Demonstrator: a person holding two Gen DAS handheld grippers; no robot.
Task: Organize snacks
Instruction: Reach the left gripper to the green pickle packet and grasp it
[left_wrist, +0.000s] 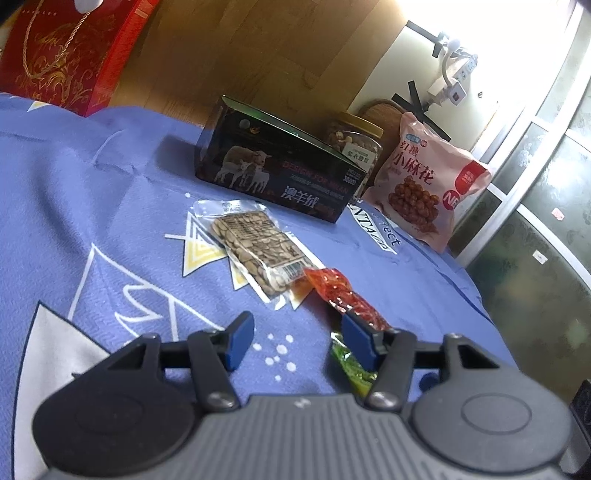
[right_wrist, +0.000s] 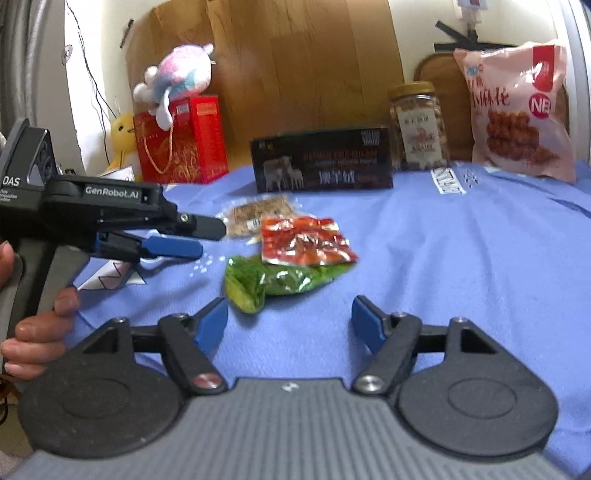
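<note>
Three small packets lie on the blue cloth (left_wrist: 92, 192): a clear pack of seeds (left_wrist: 255, 243), a red packet (left_wrist: 343, 295) and a green packet (left_wrist: 351, 363), the red one overlapping the green. In the right wrist view they show as seeds (right_wrist: 258, 216), red (right_wrist: 304, 245) and green (right_wrist: 273, 280). My left gripper (left_wrist: 297, 341) is open and empty, its right finger over the red and green packets. It also shows in the right wrist view (right_wrist: 201, 240), left of the packets. My right gripper (right_wrist: 290, 325) is open and empty, just short of the green packet.
A black box with sheep (left_wrist: 280, 170), a jar of nuts (left_wrist: 356, 146) and a pink snack bag (left_wrist: 424, 184) stand at the back. A red gift bag (right_wrist: 183, 140) with plush toys (right_wrist: 177, 75) stands back left. The cloth's edge drops off at the right (left_wrist: 476, 291).
</note>
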